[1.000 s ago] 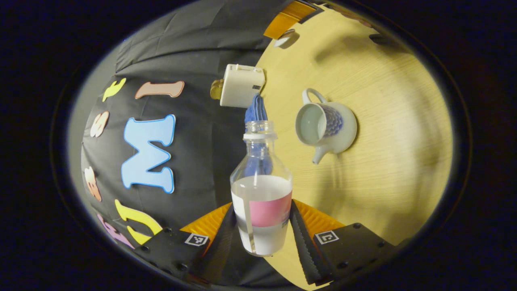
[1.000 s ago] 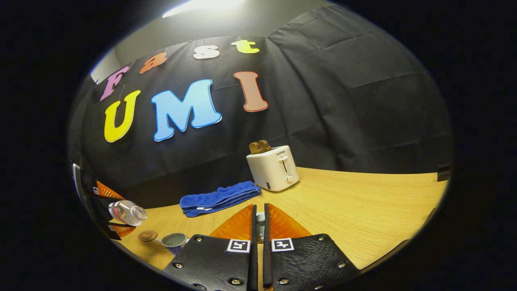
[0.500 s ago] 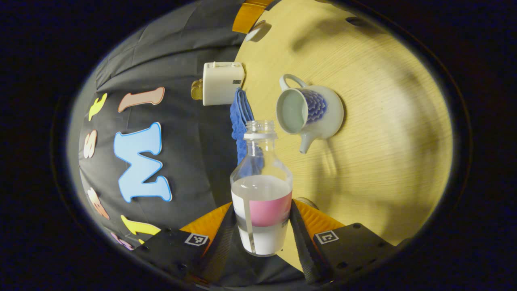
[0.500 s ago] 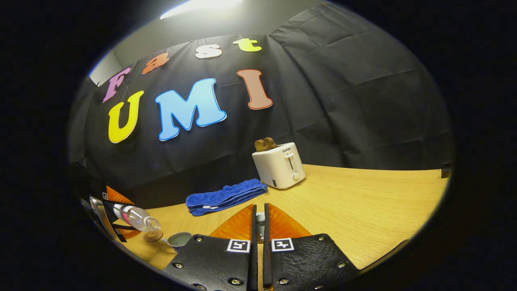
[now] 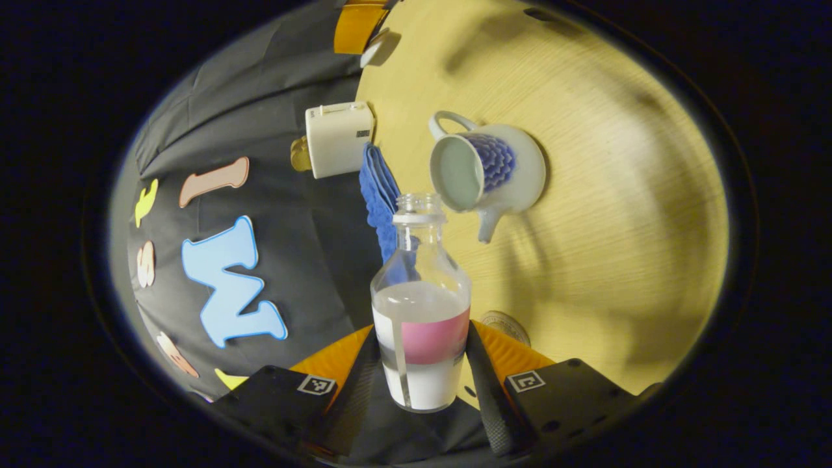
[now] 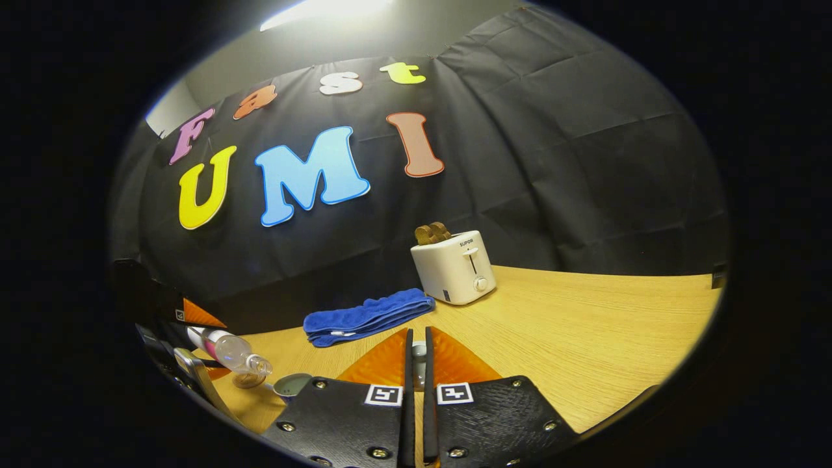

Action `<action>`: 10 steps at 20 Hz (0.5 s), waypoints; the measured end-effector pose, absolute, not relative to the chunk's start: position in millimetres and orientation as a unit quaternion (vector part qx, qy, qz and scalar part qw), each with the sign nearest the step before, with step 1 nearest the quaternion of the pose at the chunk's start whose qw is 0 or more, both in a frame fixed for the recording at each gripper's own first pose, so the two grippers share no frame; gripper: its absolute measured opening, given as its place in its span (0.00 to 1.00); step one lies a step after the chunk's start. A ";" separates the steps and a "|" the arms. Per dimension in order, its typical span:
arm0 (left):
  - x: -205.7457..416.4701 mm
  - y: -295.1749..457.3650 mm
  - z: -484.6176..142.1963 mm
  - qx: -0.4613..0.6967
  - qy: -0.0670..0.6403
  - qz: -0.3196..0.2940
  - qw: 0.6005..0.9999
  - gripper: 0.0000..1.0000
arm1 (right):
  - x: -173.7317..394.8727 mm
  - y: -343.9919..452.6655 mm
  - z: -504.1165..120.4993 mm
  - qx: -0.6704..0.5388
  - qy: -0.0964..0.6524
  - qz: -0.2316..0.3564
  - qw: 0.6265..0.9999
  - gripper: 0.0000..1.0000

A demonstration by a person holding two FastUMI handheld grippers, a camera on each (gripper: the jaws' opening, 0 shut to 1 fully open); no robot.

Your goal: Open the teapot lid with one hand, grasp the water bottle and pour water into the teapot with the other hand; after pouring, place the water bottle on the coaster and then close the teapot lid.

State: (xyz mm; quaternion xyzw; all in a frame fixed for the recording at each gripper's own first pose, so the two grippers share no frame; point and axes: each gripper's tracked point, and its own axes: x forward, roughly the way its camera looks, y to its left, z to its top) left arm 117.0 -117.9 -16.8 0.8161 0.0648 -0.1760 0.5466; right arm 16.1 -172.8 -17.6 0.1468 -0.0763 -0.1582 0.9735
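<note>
The pale yellow wooden surface (image 6: 585, 325) ran up to a black cloth wall (image 6: 552, 162), and a bright light shone above the wall.

In the left gripper view, the left gripper (image 5: 422, 383) was clamped around a clear plastic water bottle with a pink label (image 5: 420, 305). One finger pressed on each side of it. The bottle had no cap, and it was partly filled with water. The bottle was tipped over on its side, and its open mouth was close to the rim of the white teapot with a blue pattern (image 5: 487, 169). The teapot stood on the surface with its lid off, and its inside looked pale. A small round brown coaster (image 5: 507, 323) lay on the surface just beside the gripper.

In the right gripper view, the right gripper (image 6: 416, 364) was pinched tight on a small pale thing, which looked like the teapot lid (image 6: 418, 354). Most of it was hidden between the fingers.

A folded blue towel (image 6: 367, 316) lay near the wall. A white toaster (image 6: 455, 266) stood next to it with brown toast (image 6: 432, 233) sticking out of the top. There was writing on the toaster, but I left it unread.
</note>
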 end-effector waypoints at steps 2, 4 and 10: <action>115.5 -118.4 -17.8 0.819 0.067 -0.179 0.541 0.87 | 15.6 -172.3 -16.9 0.146 -0.077 -0.158 0.974 0.05; 116.4 -119.8 -19.8 0.822 0.070 -0.183 0.535 0.87 | 16.5 -170.0 -17.4 0.145 -0.076 -0.154 0.974 0.05; 118.8 -122.1 -15.5 0.843 0.062 -0.177 0.503 0.87 | 19.8 -161.9 -17.8 0.142 -0.072 -0.139 0.977 0.05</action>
